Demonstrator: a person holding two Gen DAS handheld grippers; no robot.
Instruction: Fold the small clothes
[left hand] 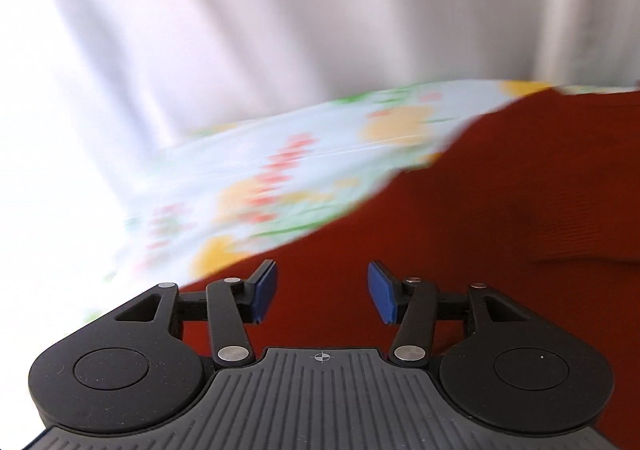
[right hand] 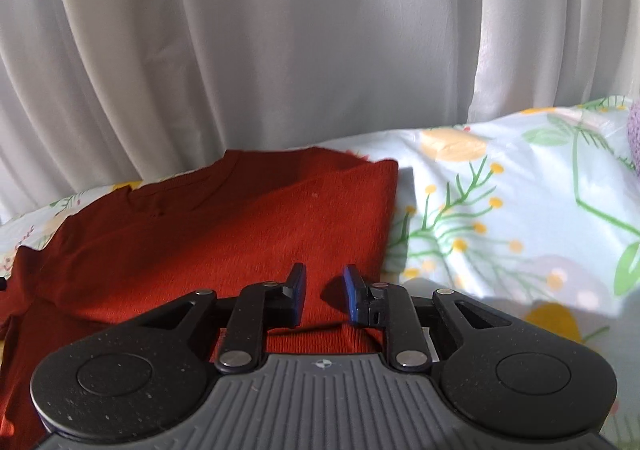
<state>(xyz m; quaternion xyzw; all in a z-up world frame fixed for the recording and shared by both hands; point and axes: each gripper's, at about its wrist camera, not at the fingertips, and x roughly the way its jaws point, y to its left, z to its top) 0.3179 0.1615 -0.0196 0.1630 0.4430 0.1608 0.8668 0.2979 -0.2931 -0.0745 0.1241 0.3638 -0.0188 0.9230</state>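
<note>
A rust-red knitted garment lies partly folded on a flower-printed sheet, its right side a straight folded edge. My right gripper hovers over the garment's near right part, its blue pads a small gap apart with nothing pinched between them. In the left wrist view, which is blurred, the same red garment fills the right and lower part. My left gripper is above it near its left edge, jaws wide apart and empty.
White curtains hang behind the bed along the far edge. The flowered sheet stretches to the left of the garment and to its right. A purple thing shows at the far right edge.
</note>
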